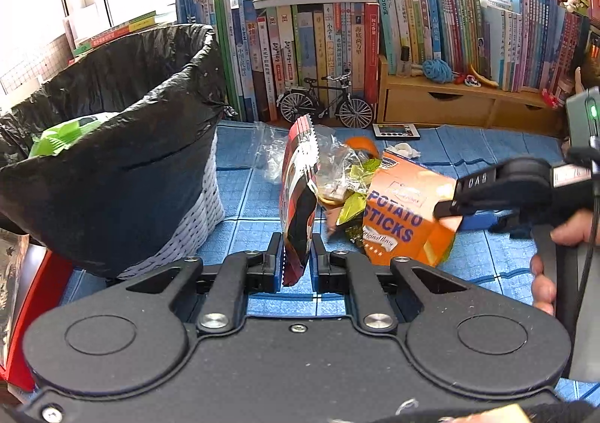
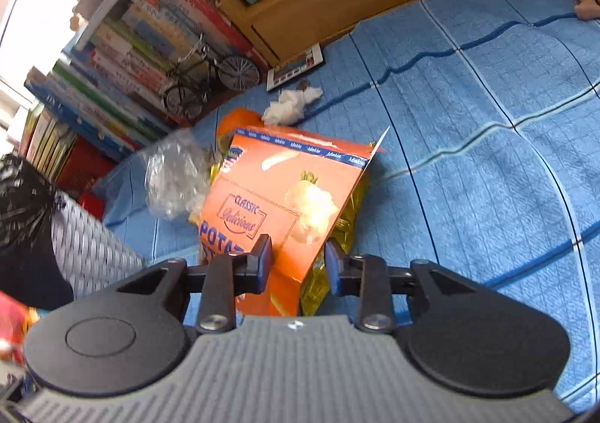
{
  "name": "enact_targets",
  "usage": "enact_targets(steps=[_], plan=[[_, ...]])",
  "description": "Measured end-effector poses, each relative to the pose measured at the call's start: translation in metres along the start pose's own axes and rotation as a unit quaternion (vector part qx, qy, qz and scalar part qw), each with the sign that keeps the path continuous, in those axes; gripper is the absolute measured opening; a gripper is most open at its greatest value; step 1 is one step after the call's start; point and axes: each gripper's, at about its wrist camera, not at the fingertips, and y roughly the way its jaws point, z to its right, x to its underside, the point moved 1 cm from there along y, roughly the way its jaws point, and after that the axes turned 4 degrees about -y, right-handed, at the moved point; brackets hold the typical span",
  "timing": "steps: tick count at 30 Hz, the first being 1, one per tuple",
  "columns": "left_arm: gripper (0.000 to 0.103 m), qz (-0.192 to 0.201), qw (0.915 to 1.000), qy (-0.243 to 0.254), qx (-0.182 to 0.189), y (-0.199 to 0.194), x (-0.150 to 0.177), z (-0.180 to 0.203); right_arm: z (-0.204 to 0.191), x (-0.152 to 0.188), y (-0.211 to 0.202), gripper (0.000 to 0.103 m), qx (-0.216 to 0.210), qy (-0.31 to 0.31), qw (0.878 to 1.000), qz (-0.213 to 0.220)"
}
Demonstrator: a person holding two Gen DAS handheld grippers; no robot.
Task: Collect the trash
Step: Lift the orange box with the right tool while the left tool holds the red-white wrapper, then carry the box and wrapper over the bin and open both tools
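My left gripper (image 1: 296, 248) is shut on the lower edge of a red and black snack bag (image 1: 298, 190), which stands upright between its pads. Just to the left stands the waste basket (image 1: 112, 168), lined with a black bag; green trash (image 1: 56, 138) lies inside. An orange potato sticks box (image 1: 397, 220) (image 2: 277, 190) sits tilted on the blue mat. My right gripper (image 2: 298, 260) (image 1: 448, 205) is shut on one side of that box. Around the box lie a clear plastic wrapper (image 2: 172, 175), a gold wrapper (image 1: 356, 198) and a crumpled white tissue (image 2: 290, 104).
A row of books (image 1: 318, 48), a model bicycle (image 1: 326, 100) and a wooden drawer shelf (image 1: 442, 104) line the back. A small white remote (image 1: 395, 130) lies before the shelf. A person's hand (image 1: 570, 231) holds the right gripper. The blue mat (image 2: 468, 123) stretches away to the right.
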Motion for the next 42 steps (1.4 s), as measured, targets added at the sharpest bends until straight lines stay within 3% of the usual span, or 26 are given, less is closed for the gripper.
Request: enact_targets(steps=[3,6,9,12,15,16,19,23,25,30,37,40,42], plan=[[0.013,-0.001,1.0,-0.004,-0.003,-0.002,0.0,-0.003,-0.015,-0.002,-0.007,0.024,0.005,-0.028,0.999,0.036],[0.013,-0.001,1.0,-0.003,-0.004,-0.003,0.0,-0.003,-0.034,0.001,-0.015,0.022,-0.001,-0.076,0.995,0.062],[0.013,-0.002,1.0,-0.003,-0.006,-0.004,-0.001,-0.004,-0.047,-0.001,-0.01,0.029,-0.01,-0.099,0.993,0.06],[0.013,-0.001,1.0,-0.001,-0.005,-0.006,-0.003,-0.005,-0.055,-0.003,0.006,0.044,-0.007,-0.102,0.994,0.049],[0.013,0.002,1.0,0.003,-0.006,-0.007,-0.005,-0.005,-0.06,-0.003,0.02,0.045,-0.002,-0.099,0.994,0.035],[0.013,0.002,1.0,0.003,-0.006,-0.008,-0.005,-0.004,-0.061,-0.003,0.025,0.035,0.003,-0.1,0.994,0.031],[0.013,0.007,1.0,0.002,-0.004,-0.01,-0.008,-0.005,-0.064,-0.001,0.024,0.027,0.02,-0.098,0.994,0.043],[0.013,0.013,0.9999,0.002,-0.004,-0.013,-0.014,-0.003,-0.068,-0.002,0.005,0.021,0.029,-0.112,0.991,0.07],[0.013,0.012,0.9999,0.004,-0.008,-0.015,-0.02,0.001,-0.069,-0.004,-0.01,0.014,0.022,-0.121,0.989,0.08],[0.013,0.022,0.9997,0.002,-0.003,-0.023,-0.034,0.007,-0.072,-0.006,-0.048,0.011,0.01,-0.157,0.983,0.095],[0.013,0.017,0.9998,-0.011,-0.003,-0.025,-0.033,0.009,-0.079,0.015,-0.049,0.016,0.03,-0.261,0.964,0.039],[0.013,0.007,0.9998,-0.017,-0.004,-0.023,-0.031,0.007,-0.077,0.023,-0.032,0.023,0.046,-0.27,0.961,0.023],[0.013,0.005,0.9998,-0.019,-0.006,-0.024,-0.03,0.005,-0.074,0.026,-0.023,0.02,0.052,-0.266,0.963,0.011]])
